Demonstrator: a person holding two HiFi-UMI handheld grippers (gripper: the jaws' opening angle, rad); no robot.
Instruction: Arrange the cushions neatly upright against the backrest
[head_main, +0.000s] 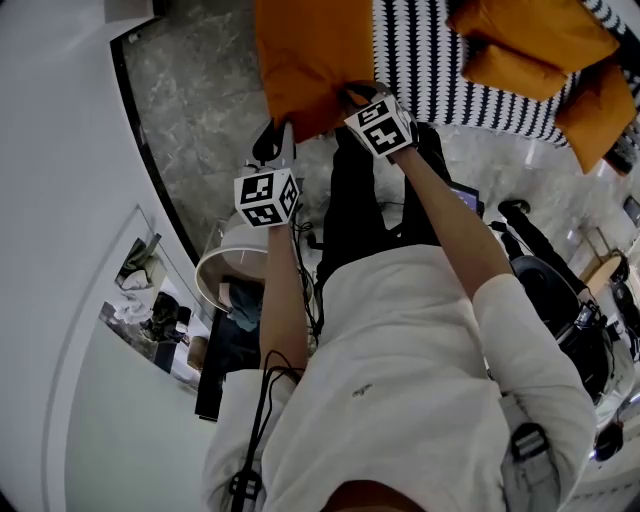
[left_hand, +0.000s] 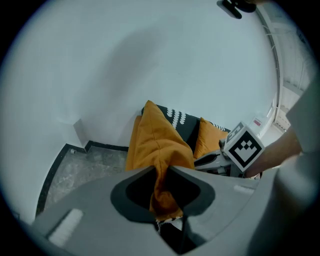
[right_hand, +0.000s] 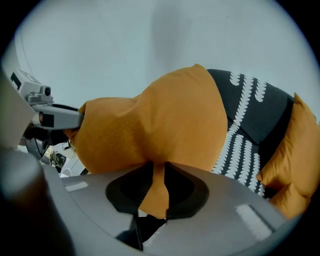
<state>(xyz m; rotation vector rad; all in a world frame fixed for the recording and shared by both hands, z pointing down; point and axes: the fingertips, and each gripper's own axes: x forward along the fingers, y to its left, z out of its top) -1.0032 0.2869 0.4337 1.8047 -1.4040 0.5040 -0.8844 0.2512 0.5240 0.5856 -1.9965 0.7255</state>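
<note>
An orange cushion hangs in the air in front of the black-and-white patterned sofa. My left gripper is shut on its lower left corner, and the pinched fabric shows between the jaws in the left gripper view. My right gripper is shut on the cushion's lower edge, with the cushion filling that view. More orange cushions lie piled on the sofa at the right, one more slumped at the seat's edge. The sofa's dark backrest shows behind the cushion.
A grey marble floor strip runs along a white wall at the left. A round white table or stool stands by the person's left leg. Black equipment and cables sit on the pale floor at the right.
</note>
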